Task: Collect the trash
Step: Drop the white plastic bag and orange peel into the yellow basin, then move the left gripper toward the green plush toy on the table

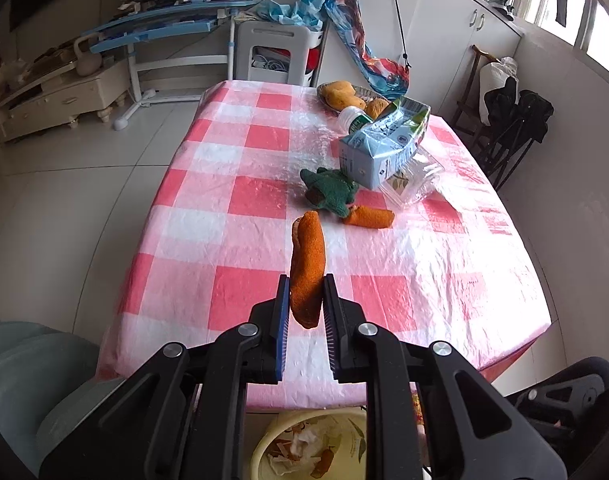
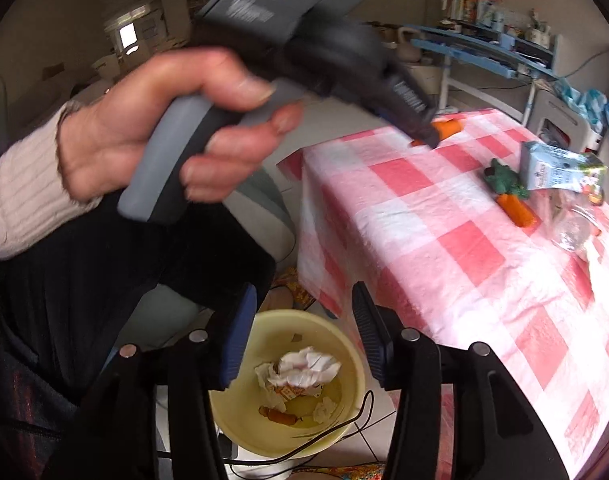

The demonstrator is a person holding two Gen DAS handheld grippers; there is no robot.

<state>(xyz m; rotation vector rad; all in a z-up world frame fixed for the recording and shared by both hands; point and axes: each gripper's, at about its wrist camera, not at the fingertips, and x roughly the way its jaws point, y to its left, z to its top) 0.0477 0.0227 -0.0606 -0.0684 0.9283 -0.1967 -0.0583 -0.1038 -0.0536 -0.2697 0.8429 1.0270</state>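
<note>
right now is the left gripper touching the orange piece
Touching: in the left wrist view both pads of the left gripper press the orange piece, lifted off the table.

A pink-and-white checked plastic cloth [image 1: 240,200] covers the surface, glossy where light hits it. The left tool [image 1: 306,304] is black with blue ribbed pads, and between them sits an orange plush piece [image 1: 307,268]. Farther along lie a dark green plush top [image 1: 332,196] and a second orange piece [image 1: 370,217]. A pale blue and white carton [image 1: 380,148] carries a green flap, beside a clear crumpled plastic container [image 1: 414,184]. The right tool [image 2: 300,332] is black with one blue pad. The pale yellow bin [image 2: 344,344] holds white crumpled paper [image 2: 304,368] and an orange scrap [image 2: 280,416]. A cream ribbed sleeve [image 2: 20,196] meets the grey handle [image 2: 164,160].
</note>
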